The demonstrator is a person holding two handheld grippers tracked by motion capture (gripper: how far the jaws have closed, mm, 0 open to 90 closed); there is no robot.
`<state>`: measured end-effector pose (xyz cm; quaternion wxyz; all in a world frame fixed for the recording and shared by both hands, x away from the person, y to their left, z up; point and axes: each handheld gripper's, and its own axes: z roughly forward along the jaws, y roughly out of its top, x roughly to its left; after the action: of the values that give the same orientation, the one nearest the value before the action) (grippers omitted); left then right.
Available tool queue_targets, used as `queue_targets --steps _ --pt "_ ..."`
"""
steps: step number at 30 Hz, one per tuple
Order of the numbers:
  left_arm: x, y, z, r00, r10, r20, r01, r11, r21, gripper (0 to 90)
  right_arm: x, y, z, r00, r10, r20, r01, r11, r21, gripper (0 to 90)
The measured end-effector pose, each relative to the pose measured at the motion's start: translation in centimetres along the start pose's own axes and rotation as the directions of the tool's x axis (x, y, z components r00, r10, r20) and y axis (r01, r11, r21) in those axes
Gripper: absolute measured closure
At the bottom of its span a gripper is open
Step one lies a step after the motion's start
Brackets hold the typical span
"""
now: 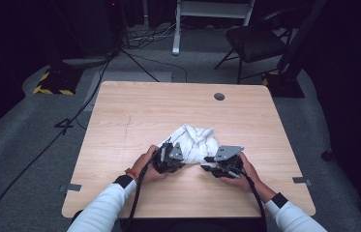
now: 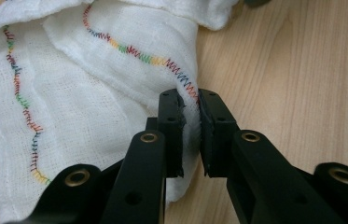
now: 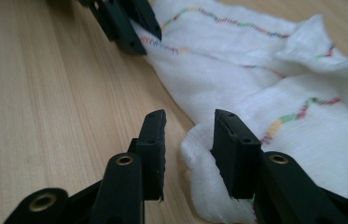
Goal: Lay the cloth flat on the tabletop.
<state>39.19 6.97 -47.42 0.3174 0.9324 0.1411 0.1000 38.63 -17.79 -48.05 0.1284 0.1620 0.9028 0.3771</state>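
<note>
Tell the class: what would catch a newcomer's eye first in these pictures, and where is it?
First the crumpled white cloth with rainbow zigzag stitching, lying near the middle of the wooden table. Next the two black claws at its near edge: the left claw is pinched shut on a stitched fold, while the right claw stands open around a corner of the cloth without pressing it.

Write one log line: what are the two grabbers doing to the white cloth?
left gripper: shut on white cloth edge | right gripper: open, jaws around a cloth corner, not pinching | table: cloth crumpled
</note>
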Motion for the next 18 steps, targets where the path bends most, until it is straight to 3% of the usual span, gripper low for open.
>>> queue_targets --steps 3,5,11,14,18 --pt "-0.3 0.0 -0.2 1.0000 0.000 -0.004 0.000 0.9999 -0.011 80.3 -0.2 -0.5 0.9 0.9998 0.005 0.019 -0.006 0.999 0.044 64.1" --pt "-0.6 -0.1 -0.2 1.0000 0.007 -0.005 -0.007 0.9999 -0.009 80.3 -0.3 -0.8 1.1 0.9996 0.020 0.018 -0.020 0.999 0.029 66.7" --pt "-0.8 -0.3 -0.3 0.9999 0.014 -0.005 -0.013 0.9999 0.008 80.8 -1.0 -1.0 0.9 0.9984 0.035 0.044 -0.037 0.999 0.040 84.0" --pt "-0.8 -0.4 -0.4 0.9998 0.010 -0.015 -0.010 0.9999 0.007 80.7 -1.1 -0.9 0.5 0.9979 0.017 0.063 -0.020 0.998 0.056 86.5" --pt "-0.9 -0.6 -0.7 0.9992 0.013 -0.037 -0.014 0.9999 -0.001 80.6 -1.5 -0.8 -0.9 0.9965 0.037 0.075 -0.038 0.999 0.009 87.2"
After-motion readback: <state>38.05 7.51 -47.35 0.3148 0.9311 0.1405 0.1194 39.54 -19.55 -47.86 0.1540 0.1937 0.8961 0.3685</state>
